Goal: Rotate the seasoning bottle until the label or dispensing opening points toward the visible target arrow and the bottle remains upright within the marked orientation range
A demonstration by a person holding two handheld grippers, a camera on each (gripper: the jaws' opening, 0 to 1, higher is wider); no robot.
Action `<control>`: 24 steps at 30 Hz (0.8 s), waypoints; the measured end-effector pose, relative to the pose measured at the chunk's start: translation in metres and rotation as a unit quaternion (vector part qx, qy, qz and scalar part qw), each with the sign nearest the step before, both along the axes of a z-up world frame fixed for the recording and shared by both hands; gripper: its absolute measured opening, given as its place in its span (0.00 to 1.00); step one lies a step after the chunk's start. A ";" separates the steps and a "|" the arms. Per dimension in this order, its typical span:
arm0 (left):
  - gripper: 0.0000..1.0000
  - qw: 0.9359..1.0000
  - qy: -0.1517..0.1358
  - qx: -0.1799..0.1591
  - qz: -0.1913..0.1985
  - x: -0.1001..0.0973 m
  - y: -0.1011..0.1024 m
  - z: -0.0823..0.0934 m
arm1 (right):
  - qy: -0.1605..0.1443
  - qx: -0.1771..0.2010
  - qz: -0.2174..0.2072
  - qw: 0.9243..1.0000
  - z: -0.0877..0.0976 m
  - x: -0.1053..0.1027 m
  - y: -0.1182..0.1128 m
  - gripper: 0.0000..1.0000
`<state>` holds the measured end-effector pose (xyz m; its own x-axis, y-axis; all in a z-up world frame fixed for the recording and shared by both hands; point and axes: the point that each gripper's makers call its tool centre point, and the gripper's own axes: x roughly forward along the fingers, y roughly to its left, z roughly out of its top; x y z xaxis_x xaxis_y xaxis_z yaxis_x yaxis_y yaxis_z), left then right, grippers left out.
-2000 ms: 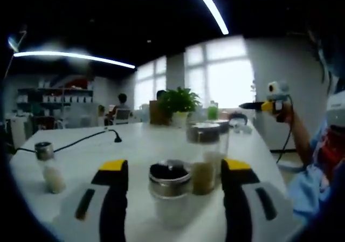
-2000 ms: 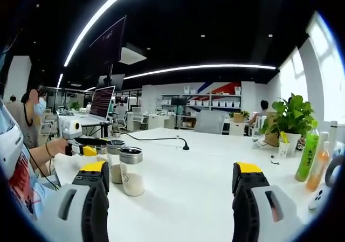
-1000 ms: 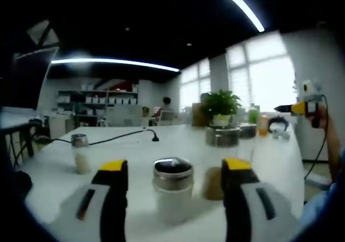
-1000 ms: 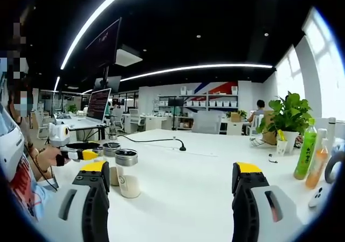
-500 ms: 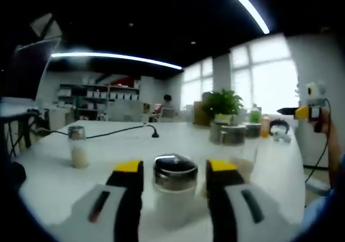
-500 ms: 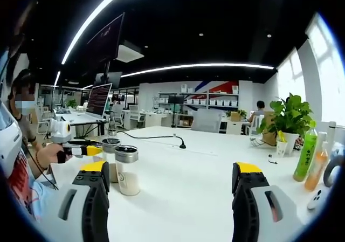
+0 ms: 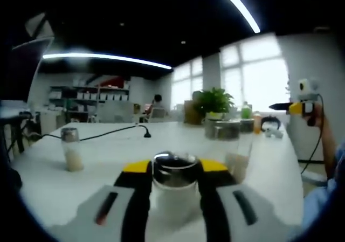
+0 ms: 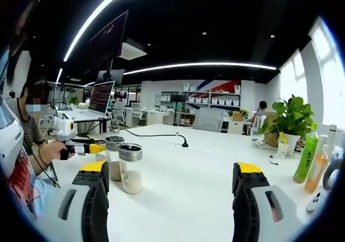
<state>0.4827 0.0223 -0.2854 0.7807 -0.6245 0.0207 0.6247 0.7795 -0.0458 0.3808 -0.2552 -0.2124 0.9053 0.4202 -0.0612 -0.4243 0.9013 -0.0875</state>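
Note:
A seasoning bottle with a metal lid and pale powder stands upright on the white table. My left gripper is shut on it, with a yellow-tipped jaw pressed against each side just below the lid. In the right gripper view, my left gripper is held by a hand at the far left, next to two lidded bottles. My right gripper hangs open over bare table with nothing between its jaws. It also appears as the right gripper raised at the far right.
Another small seasoning bottle stands to the left, and two more bottles stand behind on the right. A black cable crosses the table. A potted plant and drink bottles sit at the right edge.
My left gripper's jaws have come together from wide apart onto the bottle's sides. The right gripper has stayed open and raised.

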 end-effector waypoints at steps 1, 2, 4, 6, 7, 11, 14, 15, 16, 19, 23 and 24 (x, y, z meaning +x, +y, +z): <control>0.35 1.000 0.001 0.000 -0.002 0.000 0.000 0.000 | 0.003 0.000 0.000 1.000 -0.001 0.000 0.000 0.99; 0.35 1.000 0.002 0.000 -0.006 0.000 0.000 0.000 | 0.005 -0.001 0.000 1.000 -0.002 0.000 0.000 0.99; 0.35 1.000 0.004 0.004 -0.017 -0.001 0.000 0.000 | 0.005 -0.002 -0.001 1.000 -0.002 -0.001 -0.001 0.99; 0.35 1.000 0.005 0.007 -0.027 -0.001 0.000 0.000 | 0.004 -0.002 -0.002 1.000 -0.001 -0.001 -0.002 0.99; 0.35 0.999 0.006 0.008 -0.037 -0.001 0.000 -0.001 | 0.004 -0.002 -0.002 1.000 -0.001 -0.001 -0.002 0.99; 0.35 0.999 0.005 0.016 -0.050 -0.001 -0.001 -0.001 | 0.007 -0.005 -0.001 1.000 -0.002 -0.002 -0.003 0.99; 0.35 0.998 0.004 0.012 -0.064 -0.001 -0.001 -0.002 | 0.004 -0.006 -0.006 1.000 -0.001 -0.002 -0.005 0.99; 0.35 0.998 0.004 0.012 -0.069 -0.001 -0.001 -0.002 | 0.004 -0.005 -0.010 1.000 0.000 -0.002 -0.007 0.99; 0.35 0.997 0.004 0.013 -0.075 -0.001 -0.001 -0.002 | 0.004 -0.007 -0.014 1.000 0.000 -0.003 -0.008 0.99; 0.35 0.995 0.008 0.015 -0.101 -0.002 -0.002 -0.002 | 0.002 -0.010 -0.016 1.000 0.000 -0.003 -0.008 0.99; 0.35 0.993 0.005 0.021 -0.113 -0.003 -0.003 -0.003 | 0.006 -0.007 -0.011 1.000 -0.001 -0.003 -0.005 0.99; 0.35 0.993 0.006 0.023 -0.117 -0.004 -0.003 -0.003 | 0.007 -0.008 -0.010 1.000 -0.001 -0.003 -0.004 0.99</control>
<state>0.4789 0.0189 -0.2884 0.6147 -0.7885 -0.0196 0.7882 0.6150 -0.0219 0.3776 -0.2595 -0.2137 0.9129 0.4003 -0.0796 -0.4068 0.9085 -0.0958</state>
